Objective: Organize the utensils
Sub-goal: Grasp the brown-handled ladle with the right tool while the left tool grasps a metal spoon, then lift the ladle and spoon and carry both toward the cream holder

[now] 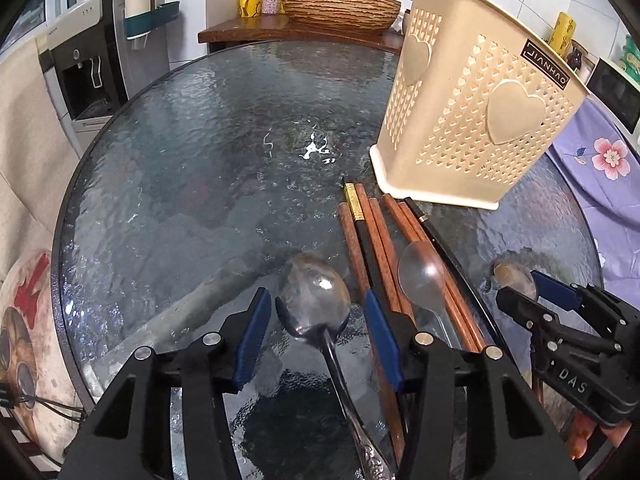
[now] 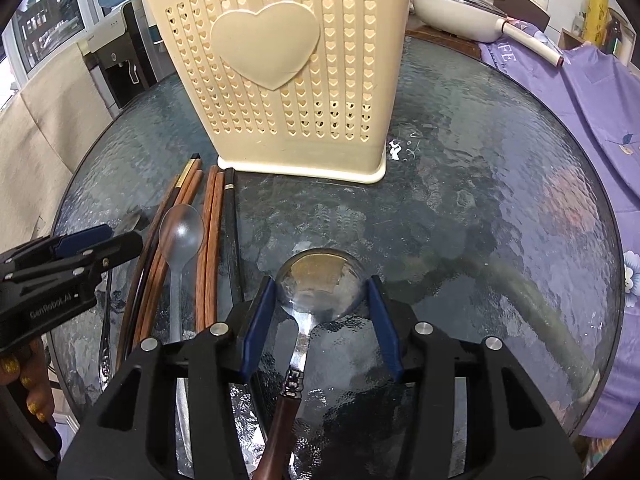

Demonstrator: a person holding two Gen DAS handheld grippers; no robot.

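Observation:
A cream perforated utensil holder (image 1: 472, 120) (image 2: 288, 80) stands on the round glass table (image 1: 200, 160). Several wooden and black chopsticks (image 1: 376, 240) (image 2: 212, 240) and a grey spoon (image 1: 422, 276) (image 2: 180, 232) lie in front of it. My left gripper (image 1: 318, 320) is open, its fingers on either side of a steel spoon's bowl (image 1: 316, 300). My right gripper (image 2: 322, 308) is open around the bowl of a brown-handled spoon (image 2: 322, 280). Each gripper also shows in the other's view, the left (image 2: 100, 246) and the right (image 1: 520, 292).
A water dispenser (image 1: 88, 80) stands past the table's left edge. A wooden shelf with a woven basin (image 1: 340, 6) and bottles is behind. A purple floral cloth (image 2: 580, 120) covers the right side, with a white pan (image 2: 460, 12) beyond.

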